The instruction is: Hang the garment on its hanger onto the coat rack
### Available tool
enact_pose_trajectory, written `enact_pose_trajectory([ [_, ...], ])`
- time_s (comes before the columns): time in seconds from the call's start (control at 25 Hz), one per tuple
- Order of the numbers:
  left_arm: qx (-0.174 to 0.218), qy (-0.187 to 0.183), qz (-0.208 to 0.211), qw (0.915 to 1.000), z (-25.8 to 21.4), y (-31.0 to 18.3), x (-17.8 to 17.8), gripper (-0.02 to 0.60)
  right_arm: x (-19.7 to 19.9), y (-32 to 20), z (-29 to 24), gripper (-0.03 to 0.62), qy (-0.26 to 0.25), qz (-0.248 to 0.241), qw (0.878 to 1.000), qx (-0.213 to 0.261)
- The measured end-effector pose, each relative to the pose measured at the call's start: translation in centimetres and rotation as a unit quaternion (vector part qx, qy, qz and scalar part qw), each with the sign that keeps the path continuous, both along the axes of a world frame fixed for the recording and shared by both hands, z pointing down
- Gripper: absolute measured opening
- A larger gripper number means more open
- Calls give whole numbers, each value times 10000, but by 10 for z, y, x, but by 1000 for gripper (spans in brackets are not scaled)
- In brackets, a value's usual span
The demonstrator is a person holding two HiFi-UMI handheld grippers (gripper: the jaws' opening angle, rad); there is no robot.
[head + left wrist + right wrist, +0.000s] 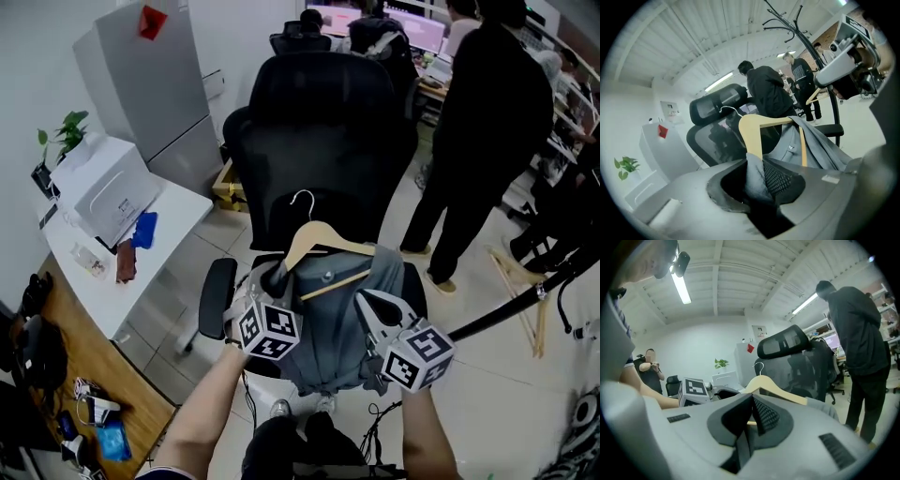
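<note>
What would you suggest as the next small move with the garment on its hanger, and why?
Probably raise it toward the coat rack: the left gripper and right gripper grip the garment and hanger, its hook is free, and the rack's arms stand higher in the left gripper view.

This is an open-plan office. A black mesh swivel chair point(314, 141) stands in the middle. Lit monitors point(417, 28) line the far desks, where people sit. A printer point(108, 192) and a potted plant point(66, 131) share the left tabletop point(164, 251), and strip lights point(680, 284) run overhead.
</note>
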State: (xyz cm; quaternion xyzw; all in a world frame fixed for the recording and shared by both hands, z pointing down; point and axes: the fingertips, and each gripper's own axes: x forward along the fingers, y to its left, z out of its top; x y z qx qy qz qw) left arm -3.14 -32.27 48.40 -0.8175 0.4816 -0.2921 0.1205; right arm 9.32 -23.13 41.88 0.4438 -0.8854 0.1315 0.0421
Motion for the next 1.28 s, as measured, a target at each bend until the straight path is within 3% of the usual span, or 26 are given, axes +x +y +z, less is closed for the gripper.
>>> enact_pose_trajectory([
  [0.28,691,120,660,9953,-89,28,10,106,1,47,-49,0,151,540,9968,573],
  [0.52,1194,246,1317,9838,-168,68,24,106,8,104,-92,0,258,1193,9875,1002],
  [0.84,1536,437,2326,9594,-244,128,58,106,32,187,-136,0,564,2152,9648,1402],
  [1.04,1594,526,2897,9423,-271,159,102,107,73,232,-148,0,689,2799,9468,1429],
  [1.28,1816,548,3563,9149,-296,200,167,107,116,276,-168,0,923,3394,9228,1569],
])
